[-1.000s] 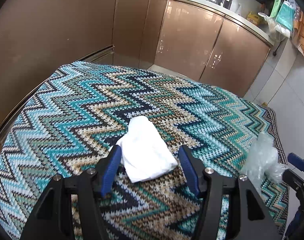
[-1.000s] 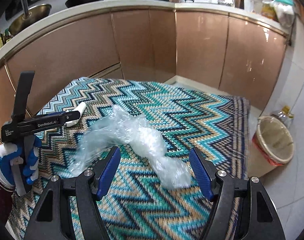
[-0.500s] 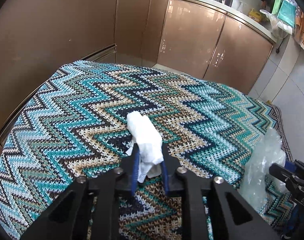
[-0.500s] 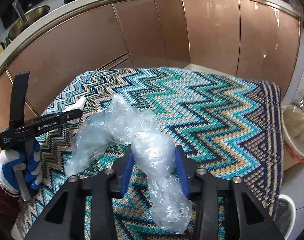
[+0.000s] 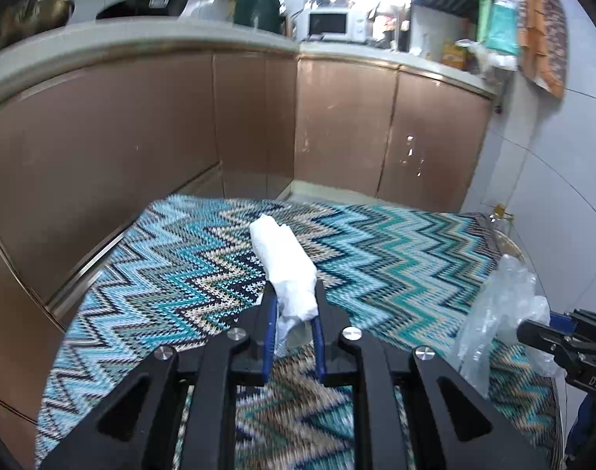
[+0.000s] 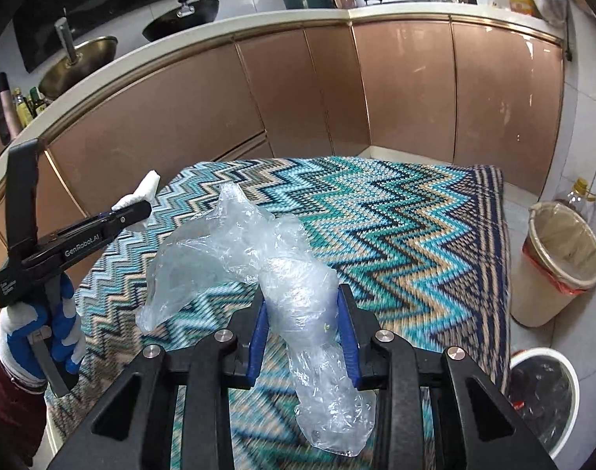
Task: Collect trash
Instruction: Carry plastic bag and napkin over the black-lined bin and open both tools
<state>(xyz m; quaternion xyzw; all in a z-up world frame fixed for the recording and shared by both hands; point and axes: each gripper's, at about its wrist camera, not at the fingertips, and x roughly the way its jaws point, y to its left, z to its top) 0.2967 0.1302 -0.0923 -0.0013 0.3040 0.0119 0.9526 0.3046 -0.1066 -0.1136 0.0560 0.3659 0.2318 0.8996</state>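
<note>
**Desk:** Hand-held gripper on the left (image 5: pixel 294 325) — what does it have?

**Photographer:** It is clamped on a crumpled white tissue (image 5: pixel 286 266), which stands up from between the blue pads, clear of the zigzag-patterned cloth (image 5: pixel 376 258) that covers the tabletop. The right hand-held gripper (image 6: pixel 304 333) has a wad of clear plastic wrap (image 6: pixel 259 258); its jaws are closing on the middle of the wad, pads pressing both sides, with loose ends hanging out front and back.

**Desk:** So both pieces are picked up?

**Photographer:** Both are gripped, and I see no other trash on the cloth in either view. A gloved hand (image 6: pixel 39 329) holds the left tool, seen from the right camera.

**Desk:** What remains?

**Photographer:** By my reading, the drop-off. A tan bin with a red-edged liner (image 6: pixel 560 262) stands on the floor beside the far right end of the tabletop, and a white bin with a dark liner (image 6: pixel 544 395) sits nearer. Neither piece is over a bin. Roughly halfway, I would judge: picked up, not yet thrown away.
</note>
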